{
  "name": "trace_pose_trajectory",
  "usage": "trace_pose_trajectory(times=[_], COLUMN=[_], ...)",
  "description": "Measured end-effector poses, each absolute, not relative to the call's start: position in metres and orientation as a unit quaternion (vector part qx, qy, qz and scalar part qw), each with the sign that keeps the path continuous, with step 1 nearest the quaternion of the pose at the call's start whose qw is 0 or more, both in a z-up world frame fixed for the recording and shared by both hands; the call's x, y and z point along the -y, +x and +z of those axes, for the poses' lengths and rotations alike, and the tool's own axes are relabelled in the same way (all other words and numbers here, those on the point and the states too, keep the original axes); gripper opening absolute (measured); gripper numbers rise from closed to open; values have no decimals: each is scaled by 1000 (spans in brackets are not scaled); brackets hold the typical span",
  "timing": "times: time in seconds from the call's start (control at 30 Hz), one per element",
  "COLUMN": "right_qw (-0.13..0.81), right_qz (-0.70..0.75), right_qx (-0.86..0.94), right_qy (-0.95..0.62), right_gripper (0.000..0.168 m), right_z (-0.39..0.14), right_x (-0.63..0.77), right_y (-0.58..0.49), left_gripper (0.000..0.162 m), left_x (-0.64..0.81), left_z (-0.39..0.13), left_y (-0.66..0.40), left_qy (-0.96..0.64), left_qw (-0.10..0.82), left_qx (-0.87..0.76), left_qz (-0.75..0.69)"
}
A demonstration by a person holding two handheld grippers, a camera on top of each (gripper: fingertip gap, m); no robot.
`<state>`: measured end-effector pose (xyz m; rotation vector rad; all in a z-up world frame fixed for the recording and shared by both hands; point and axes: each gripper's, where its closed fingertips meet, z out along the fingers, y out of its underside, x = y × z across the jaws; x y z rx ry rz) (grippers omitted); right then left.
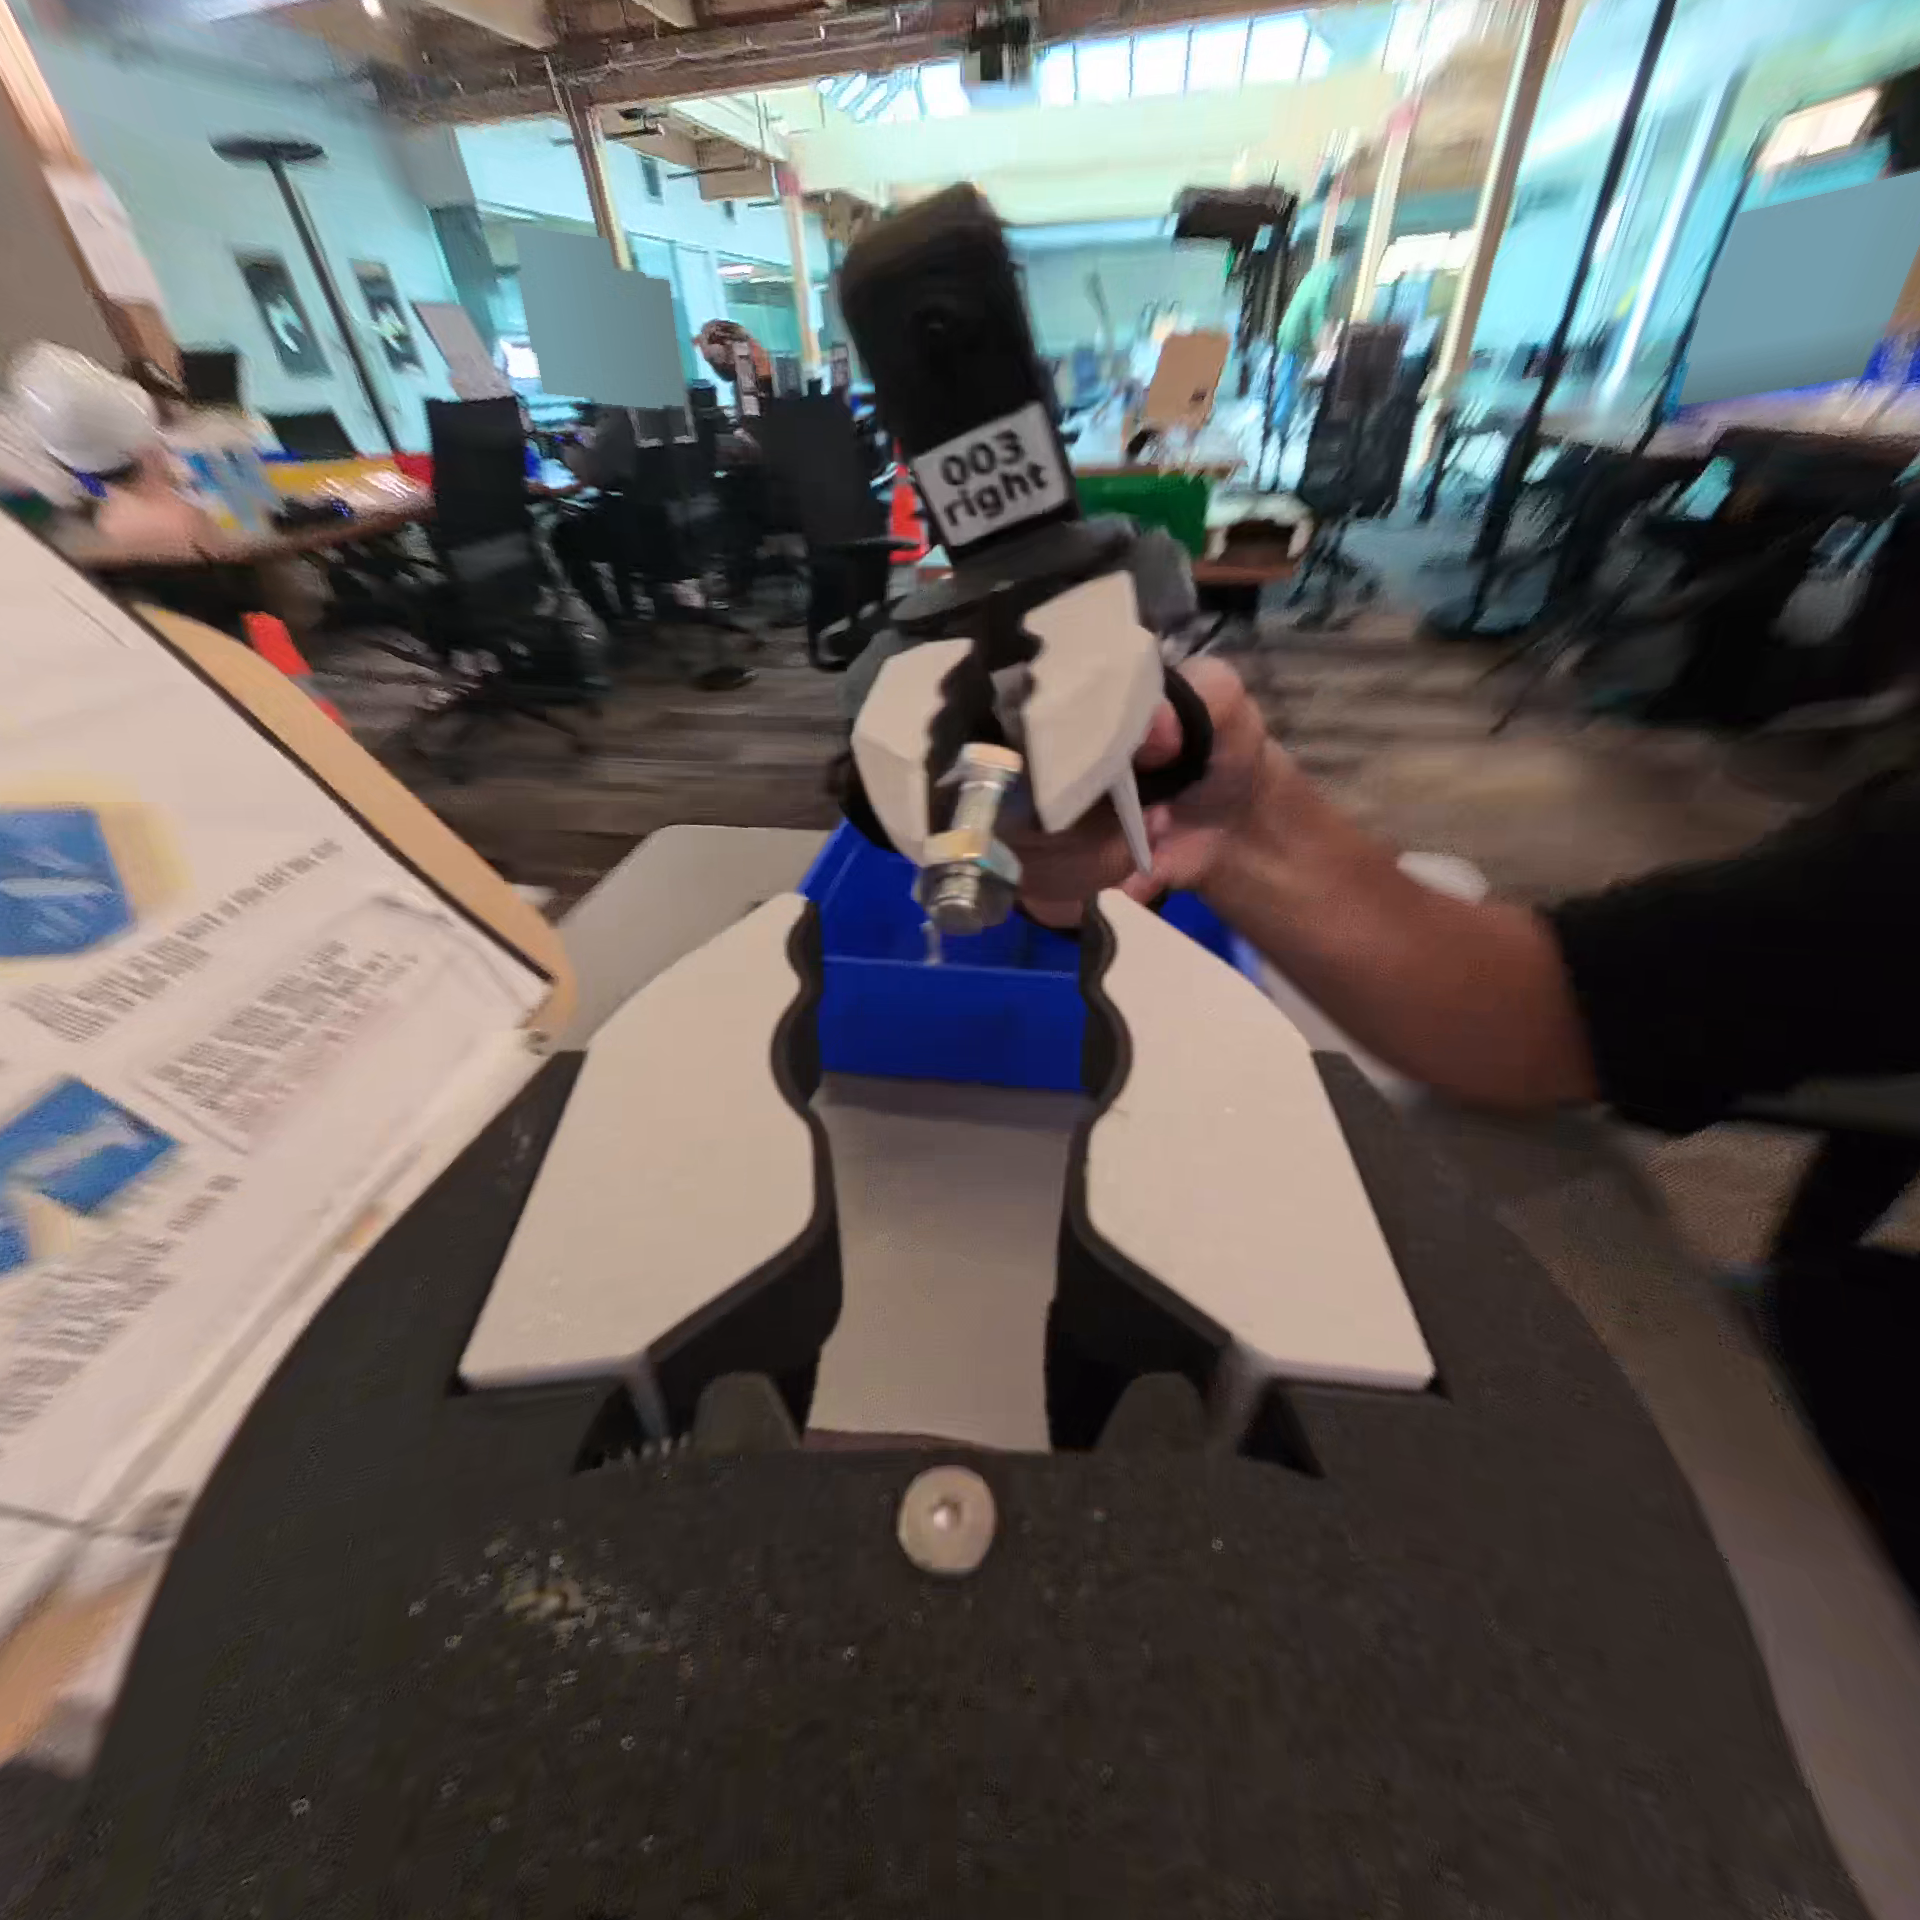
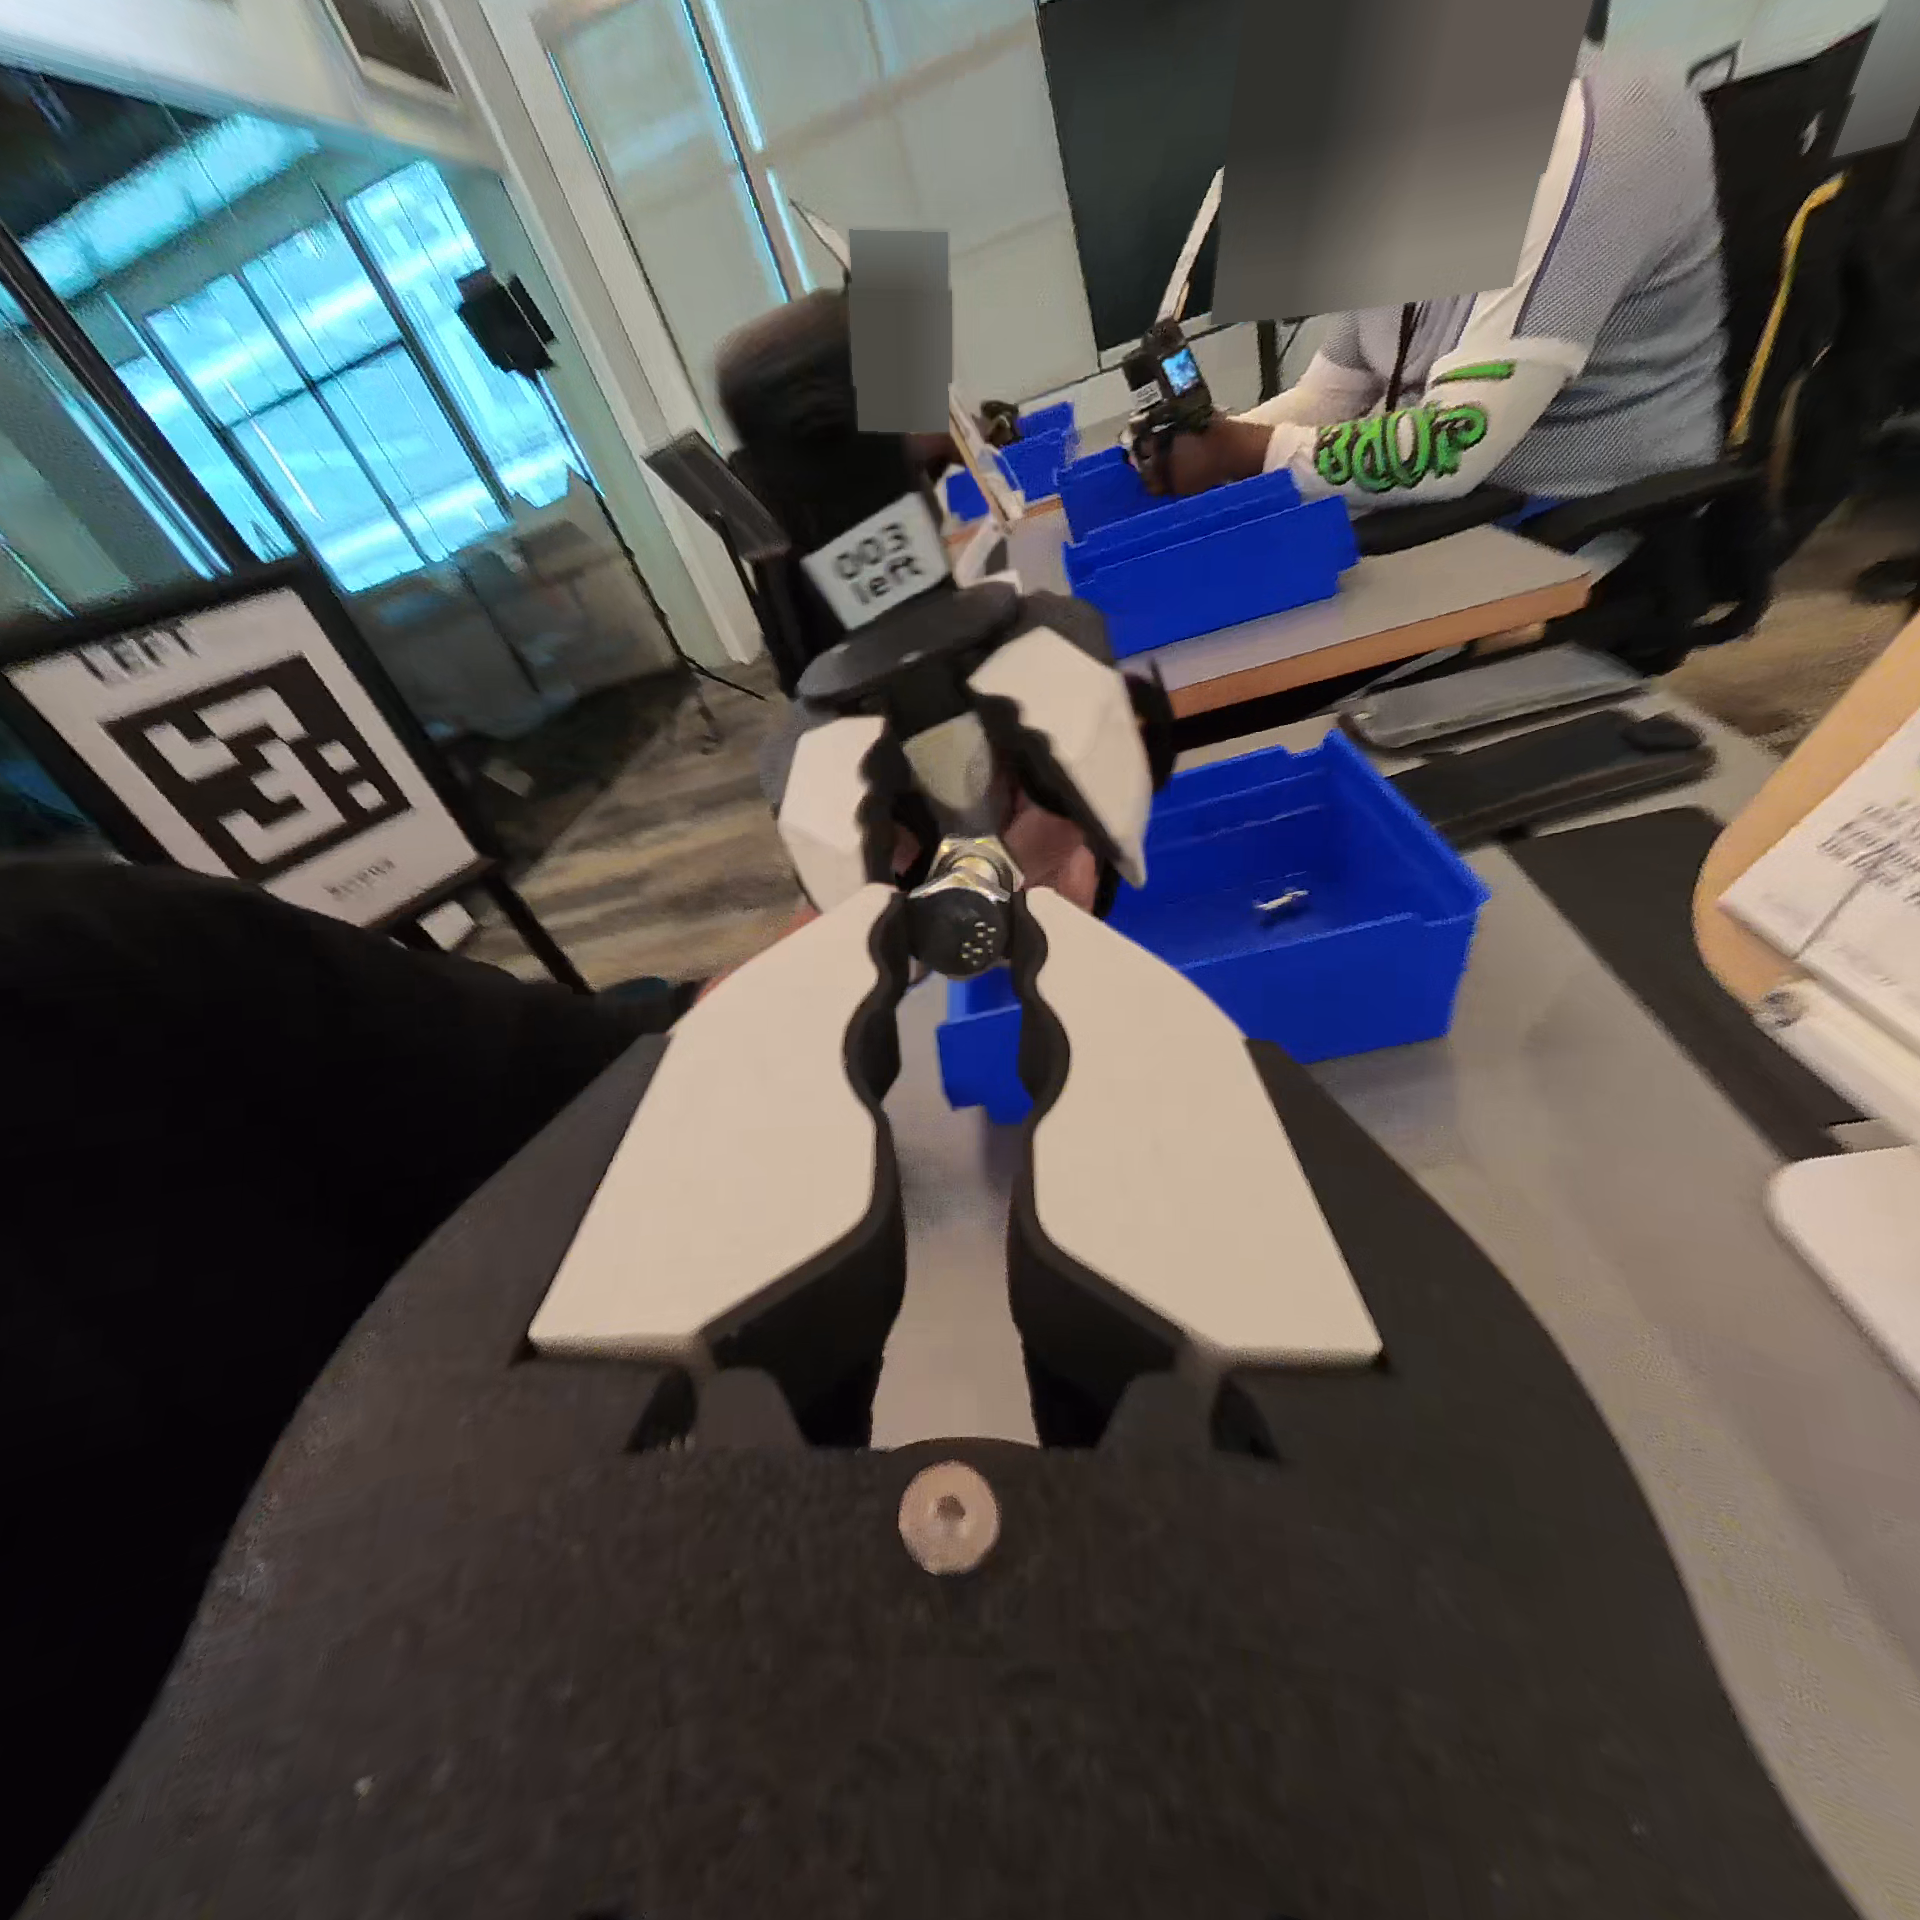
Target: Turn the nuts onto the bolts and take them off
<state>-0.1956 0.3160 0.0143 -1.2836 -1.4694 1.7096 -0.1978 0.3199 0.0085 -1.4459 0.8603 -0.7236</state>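
Note:
My right gripper (image 2: 961, 920) is shut on the head of a steel bolt (image 2: 961, 935) and holds it in the air over a blue bin (image 2: 1320, 987). A steel nut (image 1: 968, 854) sits on the bolt's thread (image 1: 961, 904), close to its free end. My left gripper (image 1: 951, 925) is open, with its jaws wide apart, and faces the bolt's free end without gripping it. In the left wrist view the right gripper (image 1: 997, 805) shows ahead, with a hand behind it. In the right wrist view the left gripper (image 2: 966, 847) shows just past the nut (image 2: 971, 868).
The blue bin (image 1: 935, 1013) stands on a grey table (image 2: 1558, 1195) and holds a small metal part (image 2: 1278, 902). A printed sheet on a board (image 1: 208, 987) lies to the left. A patterned marker board (image 2: 249, 769) stands beyond. Another person works at a far table with blue bins (image 2: 1205, 566). Both grippers' tips are close together, under 4 cm apart.

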Motion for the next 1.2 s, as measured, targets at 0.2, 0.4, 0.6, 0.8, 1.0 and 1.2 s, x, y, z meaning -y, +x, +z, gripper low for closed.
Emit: trace_pose_trajectory(times=[0.2, 0.4, 0.6, 0.8, 1.0, 1.2], right_qw=[171, 147, 148, 221, 343, 407], right_qz=[702, 705, 698, 652, 562, 487], right_qx=[507, 511, 521, 569, 632, 650], right_qy=[-470, -469, -469, -450, -408, -418], right_gripper=[18, 18, 18, 18, 18, 18], right_z=[14, 12, 10, 9, 7, 3], right_x=[-310, -301, -298, -296, -294, -305], right_y=[-196, -198, -198, -197, -197, -198], left_gripper=[29, 27, 18, 18, 17, 17], left_x=[-309, -307, -304, -301, -296, -306], left_z=[8, 6, 8, 9, 13, 11], left_y=[-199, -198, -196, -194, -192, -194], left_qy=[-603, -589, -580, -626, -639, -601], left_qw=[642, 652, 657, 589, 451, 312], left_qx=[-439, -461, -468, -423, -310, -186], left_qz=[-176, -123, -116, -286, -541, -712])
